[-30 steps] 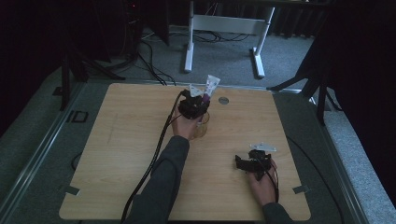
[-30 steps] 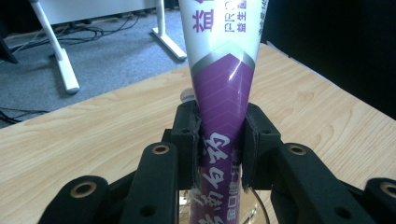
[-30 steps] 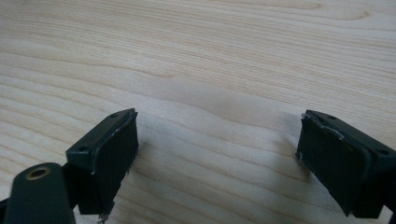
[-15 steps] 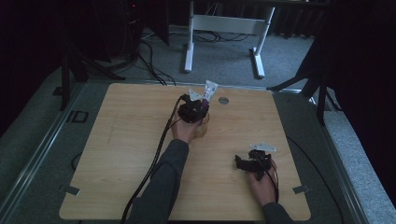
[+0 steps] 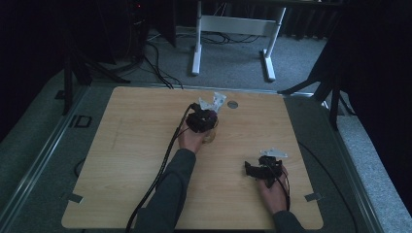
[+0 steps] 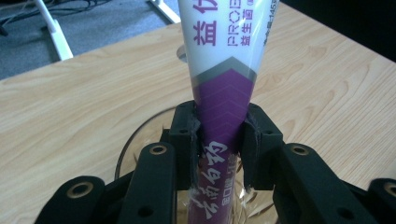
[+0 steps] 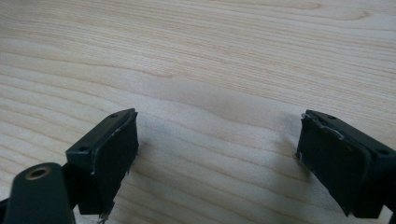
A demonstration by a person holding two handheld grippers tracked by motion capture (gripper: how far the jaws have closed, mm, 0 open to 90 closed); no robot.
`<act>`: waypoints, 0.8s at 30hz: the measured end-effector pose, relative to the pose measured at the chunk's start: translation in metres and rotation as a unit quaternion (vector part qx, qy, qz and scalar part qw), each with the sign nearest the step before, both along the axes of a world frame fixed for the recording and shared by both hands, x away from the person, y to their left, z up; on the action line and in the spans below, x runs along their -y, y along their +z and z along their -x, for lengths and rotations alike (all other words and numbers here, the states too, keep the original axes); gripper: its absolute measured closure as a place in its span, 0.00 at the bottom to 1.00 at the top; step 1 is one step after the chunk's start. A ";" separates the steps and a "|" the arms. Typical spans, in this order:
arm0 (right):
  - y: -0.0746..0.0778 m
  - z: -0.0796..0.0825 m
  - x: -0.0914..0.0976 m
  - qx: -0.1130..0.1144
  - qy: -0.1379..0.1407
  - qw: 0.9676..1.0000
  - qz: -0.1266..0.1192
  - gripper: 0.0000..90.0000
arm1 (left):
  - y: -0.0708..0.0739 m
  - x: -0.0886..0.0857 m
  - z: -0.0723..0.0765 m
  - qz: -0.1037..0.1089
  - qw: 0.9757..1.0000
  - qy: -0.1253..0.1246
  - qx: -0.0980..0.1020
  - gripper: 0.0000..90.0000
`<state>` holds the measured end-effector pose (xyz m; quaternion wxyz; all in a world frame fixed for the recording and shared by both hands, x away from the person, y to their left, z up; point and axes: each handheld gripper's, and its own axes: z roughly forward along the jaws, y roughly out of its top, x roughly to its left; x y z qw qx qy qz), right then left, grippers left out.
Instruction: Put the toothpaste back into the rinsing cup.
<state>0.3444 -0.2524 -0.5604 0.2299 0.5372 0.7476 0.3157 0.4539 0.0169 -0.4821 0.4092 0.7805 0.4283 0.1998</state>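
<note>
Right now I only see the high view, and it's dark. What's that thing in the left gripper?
Observer: A white and purple tube. It stands upright between the pads of the left gripper, whose jaws have just been opening a little.
Operator: What's underneath it?
Observer: A clear glass. The tube's lower end reaches down into it.
Operator: And my other gripper?
Observer: The right gripper is open, with nothing but bare wooden table between its jaws.
</note>
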 end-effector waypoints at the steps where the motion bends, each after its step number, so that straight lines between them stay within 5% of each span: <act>1: 0.000 0.000 0.000 0.000 0.000 1.000 0.000 0.14 | -0.001 -0.001 0.001 0.002 1.000 0.001 0.001 0.76; 16: 0.000 0.000 0.000 0.000 0.000 1.000 0.000 0.14 | 0.002 -0.009 0.017 0.003 1.000 -0.005 0.029 0.63; 24: 0.000 0.000 0.000 0.000 0.000 1.000 0.000 0.14 | 0.019 -0.032 0.039 0.040 0.998 0.010 0.052 0.56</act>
